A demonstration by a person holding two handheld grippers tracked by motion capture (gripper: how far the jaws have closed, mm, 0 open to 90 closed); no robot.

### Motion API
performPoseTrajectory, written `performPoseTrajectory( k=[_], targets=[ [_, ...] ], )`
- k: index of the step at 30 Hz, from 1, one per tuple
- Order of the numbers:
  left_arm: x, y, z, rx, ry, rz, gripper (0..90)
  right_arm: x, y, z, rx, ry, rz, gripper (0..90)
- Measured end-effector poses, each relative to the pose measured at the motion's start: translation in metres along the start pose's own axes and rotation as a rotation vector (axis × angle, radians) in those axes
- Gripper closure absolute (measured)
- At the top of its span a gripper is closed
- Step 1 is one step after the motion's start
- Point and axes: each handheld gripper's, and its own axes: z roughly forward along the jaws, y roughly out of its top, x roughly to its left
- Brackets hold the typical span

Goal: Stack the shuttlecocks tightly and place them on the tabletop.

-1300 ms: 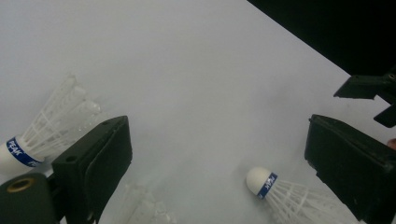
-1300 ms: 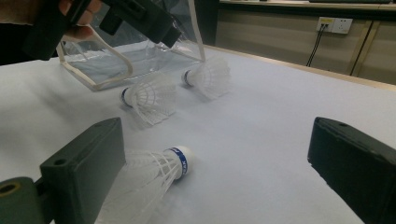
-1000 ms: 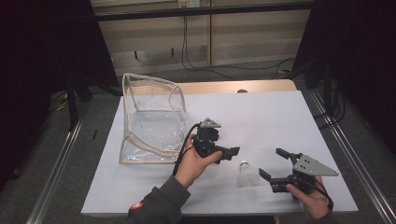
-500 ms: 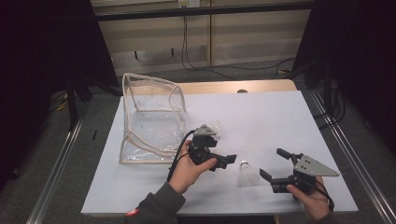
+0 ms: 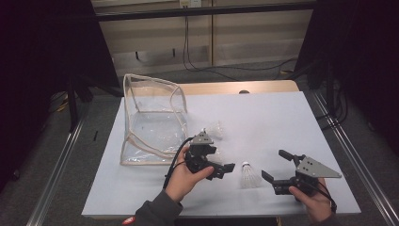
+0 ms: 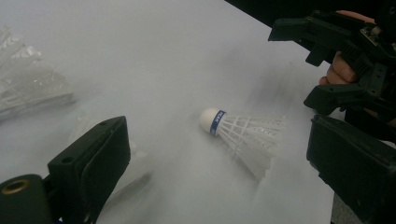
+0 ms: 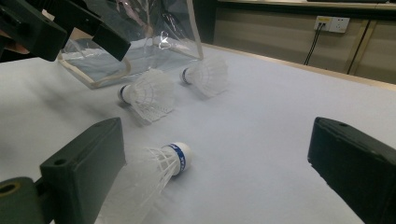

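**Shuttlecock on its side**

A white feathered shuttlecock (image 5: 250, 174) lay on its side on the counter (image 5: 263, 117), between the two hand-held grippers. It had a rounded white cork tip ringed by a blue band, and its skirt flared open, looking undamaged.

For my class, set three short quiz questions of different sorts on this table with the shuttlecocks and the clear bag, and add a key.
1. True or false: the left tongs are shut on a shuttlecock.
2. How many shuttlecocks lie on the table in the right gripper view?
3. The nearest shuttlecock lies: A) inside the clear bag; B) between the left tongs and the right tongs; C) off the table.

Key: 1. False; both tongs are open and hold nothing. 2. Three: one near, two farther off by the bag. 3. B.
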Motion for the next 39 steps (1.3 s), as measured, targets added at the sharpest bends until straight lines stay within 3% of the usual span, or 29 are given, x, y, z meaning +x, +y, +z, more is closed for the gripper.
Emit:
performPoseTrajectory(
  k=[32,39],
  targets=[
    [0.003,-0.029,-0.016,-0.002,-0.071,0.033,5.1,0.000,0.000,0.000,-0.003,-0.003,0.003,2.8],
    [0.007,-0.035,-0.024,-0.005,-0.069,0.035,4.7,0.000,0.001,-0.001,-0.003,-0.003,0.003,2.8]
  ],
)
